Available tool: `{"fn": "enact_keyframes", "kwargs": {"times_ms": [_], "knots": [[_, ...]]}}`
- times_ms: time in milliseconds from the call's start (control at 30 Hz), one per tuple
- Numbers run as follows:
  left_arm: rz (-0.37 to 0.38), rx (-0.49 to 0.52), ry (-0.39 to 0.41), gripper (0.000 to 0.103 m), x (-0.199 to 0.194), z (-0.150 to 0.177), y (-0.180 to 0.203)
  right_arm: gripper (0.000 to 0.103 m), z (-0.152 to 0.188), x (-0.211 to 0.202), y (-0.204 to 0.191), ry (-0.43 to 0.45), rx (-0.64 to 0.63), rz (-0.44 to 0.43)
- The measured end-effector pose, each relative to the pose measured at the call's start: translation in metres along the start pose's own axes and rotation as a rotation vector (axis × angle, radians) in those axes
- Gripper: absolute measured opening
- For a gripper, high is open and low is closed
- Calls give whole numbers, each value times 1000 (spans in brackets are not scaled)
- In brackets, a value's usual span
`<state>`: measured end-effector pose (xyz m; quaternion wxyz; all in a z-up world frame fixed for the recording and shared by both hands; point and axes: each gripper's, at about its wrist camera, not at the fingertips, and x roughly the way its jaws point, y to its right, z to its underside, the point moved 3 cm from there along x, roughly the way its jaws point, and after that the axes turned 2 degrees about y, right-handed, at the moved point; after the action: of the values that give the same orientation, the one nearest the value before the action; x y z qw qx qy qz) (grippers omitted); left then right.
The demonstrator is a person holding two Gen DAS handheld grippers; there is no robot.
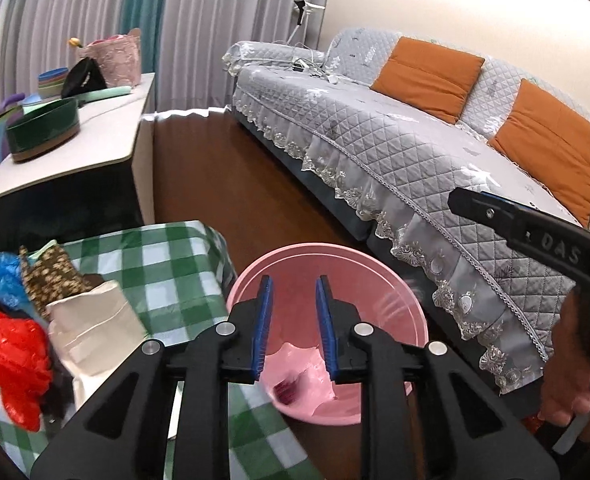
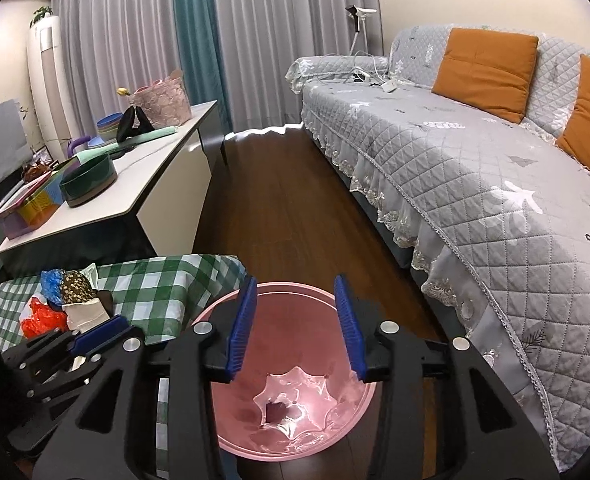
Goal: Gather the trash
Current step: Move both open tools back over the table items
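Note:
A pink bin (image 1: 395,296) stands on the wood floor beside a green-checked table (image 1: 167,264). A pink plastic piece (image 1: 307,376) lies in its bottom, also seen in the right wrist view (image 2: 295,404). My left gripper (image 1: 293,330) is open and empty over the bin's near rim. My right gripper (image 2: 295,324) is open and empty above the bin (image 2: 287,304). On the table lie a red bag (image 1: 11,356), a blue bag (image 1: 1,276), a floral pouch (image 1: 51,280) and a cream paper bag (image 1: 95,328).
A grey quilted sofa (image 2: 475,184) with orange cushions (image 2: 487,60) runs along the right. A white side table (image 2: 147,184) at the left carries a green round tin (image 2: 89,180), bowls and a pink basket (image 2: 161,102). Wood floor (image 2: 279,200) lies between them.

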<state>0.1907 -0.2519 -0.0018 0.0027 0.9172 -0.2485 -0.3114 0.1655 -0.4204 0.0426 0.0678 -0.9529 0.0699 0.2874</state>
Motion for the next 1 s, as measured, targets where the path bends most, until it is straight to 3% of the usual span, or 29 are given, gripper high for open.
{"fn": "enact_keyframes", "kwargs": {"times_ms": [200, 500, 767, 1000], "knots": [[-13, -14, 27, 22, -31, 0, -15, 41, -7, -7, -5, 12, 25, -15], [-60, -35, 99, 22, -98, -10, -51, 41, -15, -31, -44, 67, 5, -64], [-169, -75, 177, 22, -158, -14, -112, 38, -10, -45, -96, 112, -50, -139], [-293, -185, 162, 22, -165, 25, -175, 38, 9, -30, -132, 75, -121, -176]]}}
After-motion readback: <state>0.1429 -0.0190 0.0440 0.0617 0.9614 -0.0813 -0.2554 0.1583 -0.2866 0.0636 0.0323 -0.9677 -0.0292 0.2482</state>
